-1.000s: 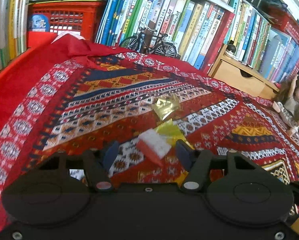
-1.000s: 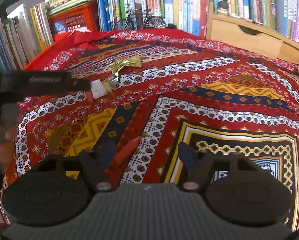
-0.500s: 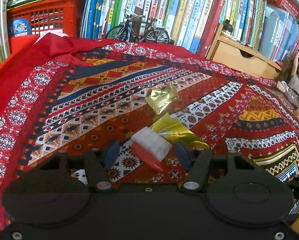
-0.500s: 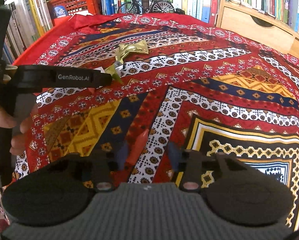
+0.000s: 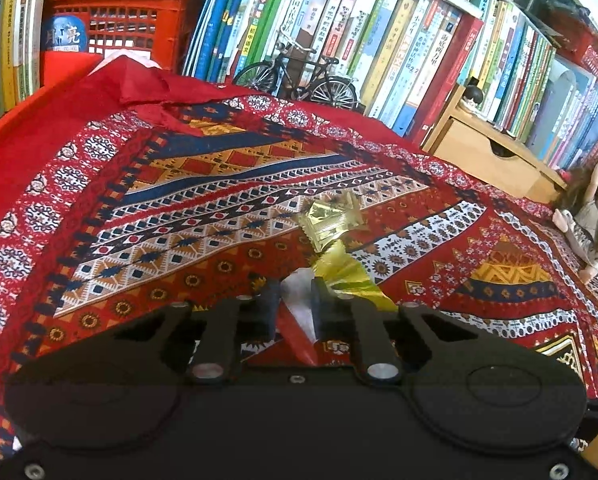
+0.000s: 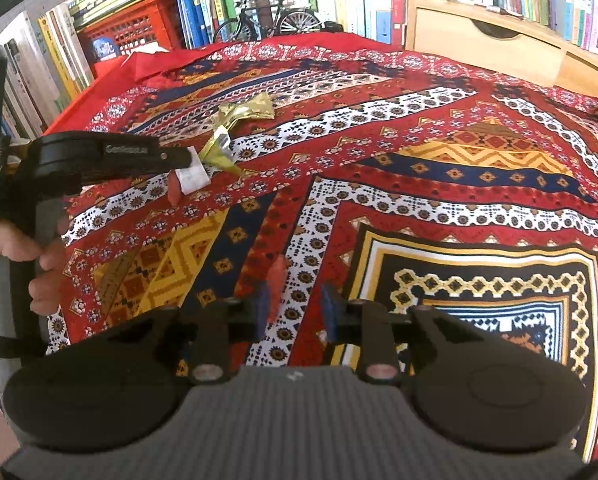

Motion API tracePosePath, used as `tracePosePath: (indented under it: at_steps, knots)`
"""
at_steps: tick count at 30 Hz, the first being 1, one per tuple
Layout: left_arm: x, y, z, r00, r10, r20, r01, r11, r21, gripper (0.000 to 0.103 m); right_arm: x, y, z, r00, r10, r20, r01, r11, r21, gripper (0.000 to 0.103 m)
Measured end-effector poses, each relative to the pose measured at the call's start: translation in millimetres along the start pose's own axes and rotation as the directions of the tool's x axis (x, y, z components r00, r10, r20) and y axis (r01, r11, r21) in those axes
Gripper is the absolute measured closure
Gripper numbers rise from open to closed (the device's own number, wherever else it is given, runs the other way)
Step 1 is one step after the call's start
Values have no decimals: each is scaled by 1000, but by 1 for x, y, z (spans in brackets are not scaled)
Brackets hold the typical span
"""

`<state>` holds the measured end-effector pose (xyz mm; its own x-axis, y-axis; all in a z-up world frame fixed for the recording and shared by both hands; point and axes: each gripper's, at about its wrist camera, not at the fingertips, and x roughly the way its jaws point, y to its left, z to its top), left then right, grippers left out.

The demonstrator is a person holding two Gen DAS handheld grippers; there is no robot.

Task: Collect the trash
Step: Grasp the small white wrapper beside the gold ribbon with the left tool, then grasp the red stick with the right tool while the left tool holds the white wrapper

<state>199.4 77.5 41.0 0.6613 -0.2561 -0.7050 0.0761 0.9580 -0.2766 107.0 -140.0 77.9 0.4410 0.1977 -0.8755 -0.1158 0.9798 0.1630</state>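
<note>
left tool [image 5: 295,304]: just closing, clamped on white-red wrapper [image 5: 299,312] | right tool [image 6: 295,308]: closing, red scrap [image 6: 277,280] between jaws, pads not pressing | both light, flimsy, crinkly: pinch mid-body

Lower centre: right gripper [image 6: 294,305], jaws just closing, red scrap [image 6: 277,280] beside its left finger. Left edge: left gripper [image 6: 181,158] clamping white-and-red wrapper [image 6: 193,176]. Above it, gold wrappers [image 6: 241,114] on patterned cloth [image 6: 439,184].

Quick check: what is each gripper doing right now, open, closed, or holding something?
Left gripper: jaws just closed, shut on the white-and-red crumpled paper wrapper.
Right gripper: jaws just closing around a thin red wrapper strip; grip cannot be told.
</note>
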Motion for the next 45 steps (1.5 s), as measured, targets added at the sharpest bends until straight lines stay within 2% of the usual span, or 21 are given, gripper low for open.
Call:
tracePosePath:
  at_steps: [8, 9, 12, 16, 20, 21, 22, 23, 24, 25, 27, 35, 36, 38, 39, 40, 45]
  knots:
    - [-20, -6, -5, 1000, -29, 4, 29, 1000, 1, 94, -18, 0, -3, 1000, -10, 26, 10, 1000, -6, 69]
    - [-23, -6, -5, 999, -31, 4, 31, 1000, 3, 94, -20, 0, -4, 1000, -10, 29, 10, 1000, -6, 66]
    - [-29, -8, -5, 999, -42, 6, 42, 999, 0, 94, -21, -1, -3, 998, -19, 54, 19, 1000, 5, 44]
    - [-34, -11, -4, 999, -53, 14, 52, 999, 6, 94, -13, 3, 2, 999, -7, 46, 7, 1000, 1, 43]
    - [-36, -10, -3, 998, -65, 13, 65, 998, 5, 94, 2, 15, 2, 999, -22, 25, 23, 998, -51, 43]
    - [-37, -11, -4, 998, -67, 13, 67, 998, 9, 94, 5, 18, 2, 999, -29, 28, 30, 998, -61, 45]
    - [-38, -11, -5, 997, -70, 12, 70, 997, 15, 94, 9, 20, 1, 999, -37, 28, 39, 997, -70, 57]
    - [-39, -12, -7, 997, -72, 9, 71, 997, 21, 94, 12, 21, 1, 999, -40, 20, 42, 997, -71, 64]
    - [-39, -13, -8, 997, -73, 7, 73, 997, 26, 94, 16, 22, 1, 999, -45, 2, 45, 997, -65, 80]
    - [-40, -14, -9, 997, -75, 5, 75, 997, 30, 94, 19, 21, 1, 999, -45, -20, 44, 998, -54, 89]
    - [-43, -17, -12, 997, -81, 3, 81, 996, 40, 94, 18, 20, 0, 999, -31, -31, 29, 999, -40, 90]
    - [-66, -31, -20, 996, -83, 15, 82, 993, 81, 94, -11, 10, -3, 1000, -25, 14, 24, 1000, 7, 91]
    - [-69, -32, -21, 996, -83, 16, 82, 993, 84, 94, -15, 9, -4, 1000, -22, 19, 22, 1000, 6, 90]
    - [-77, -35, -23, 996, -87, 21, 85, 992, 93, 94, -20, 8, -6, 999, -23, 37, 23, 1000, 2, 65]
    - [-79, -35, -24, 996, -88, 23, 86, 992, 96, 94, -21, 8, -7, 998, -30, 54, 30, 1000, 5, 45]
    - [-83, -36, -25, 996, -90, 25, 87, 991, 104, 94, -21, 7, -7, 997, -33, 66, 33, 999, 8, 35]
    - [-90, -30, -30, 996, -81, 31, 77, 990, 116, 94, 0, 13, 0, 998, -46, 47, 46, 999, -17, 35]
